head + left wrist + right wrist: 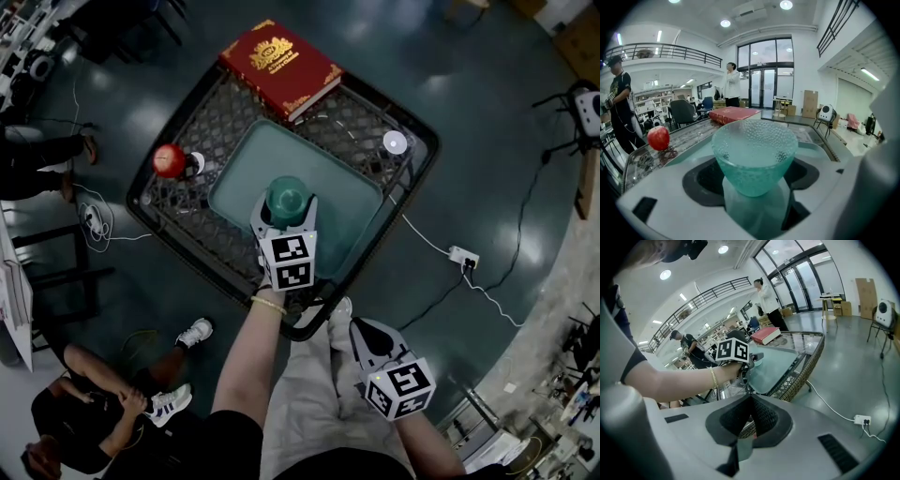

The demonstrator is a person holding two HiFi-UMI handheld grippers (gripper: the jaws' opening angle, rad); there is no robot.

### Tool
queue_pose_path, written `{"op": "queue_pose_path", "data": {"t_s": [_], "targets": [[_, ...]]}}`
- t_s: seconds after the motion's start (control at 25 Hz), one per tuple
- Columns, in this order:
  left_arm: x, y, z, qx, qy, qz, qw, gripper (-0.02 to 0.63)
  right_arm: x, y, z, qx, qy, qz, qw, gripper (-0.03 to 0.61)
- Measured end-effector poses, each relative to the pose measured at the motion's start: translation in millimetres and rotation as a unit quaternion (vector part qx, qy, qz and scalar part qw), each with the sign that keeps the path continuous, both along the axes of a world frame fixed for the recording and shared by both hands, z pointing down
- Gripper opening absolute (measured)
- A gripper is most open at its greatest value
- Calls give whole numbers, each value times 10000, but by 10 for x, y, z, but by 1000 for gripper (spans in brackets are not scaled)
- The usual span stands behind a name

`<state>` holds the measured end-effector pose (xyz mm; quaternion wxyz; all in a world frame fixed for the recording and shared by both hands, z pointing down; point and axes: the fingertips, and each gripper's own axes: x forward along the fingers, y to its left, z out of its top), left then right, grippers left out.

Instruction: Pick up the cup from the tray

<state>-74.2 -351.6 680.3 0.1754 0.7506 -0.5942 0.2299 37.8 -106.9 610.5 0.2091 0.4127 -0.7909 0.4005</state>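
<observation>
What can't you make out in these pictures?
- Cup base: head view, the left gripper covers it.
- Tray near edge: head view, behind the left gripper.
- Book title: head view, print too small.
- White round thing on the table: head view, too small to identify.

Honestly, there's not much you can read here. The red book [281,67] has a gold crest and gold lettering on its cover. In your head view that print is too small to make out, and the left gripper view only catches the book edge-on. The cube [287,261] on your left gripper [286,202] and the one on your right gripper [361,328] show black-and-white square markers. They're just block patterns, not letters or numbers.
</observation>
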Motion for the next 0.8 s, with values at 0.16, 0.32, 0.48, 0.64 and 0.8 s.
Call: {"op": "queue_pose_path", "data": {"t_s": [0.16, 0.32, 0.48, 0.64, 0.8], "targets": [[2, -13, -7, 7, -10, -21, 10000, 372, 9, -4, -13, 7, 14, 13, 10000, 2], [6, 0, -12, -4, -81, 30, 10000, 371, 15, -1, -36, 27, 24, 26, 10000, 2], [24, 23, -35, -25, -54, 61, 10000, 370, 19, -9, -72, 88, 37, 30, 10000, 2], [32, 56, -109, -37, -60, 86, 9999, 370, 16, -24, -126, 166, 42, 34, 9998, 2], [23, 97, -246, -2, -12, 73, 10000, 370, -11, -55, -204, 277, 33, 6, 9996, 2]]}}
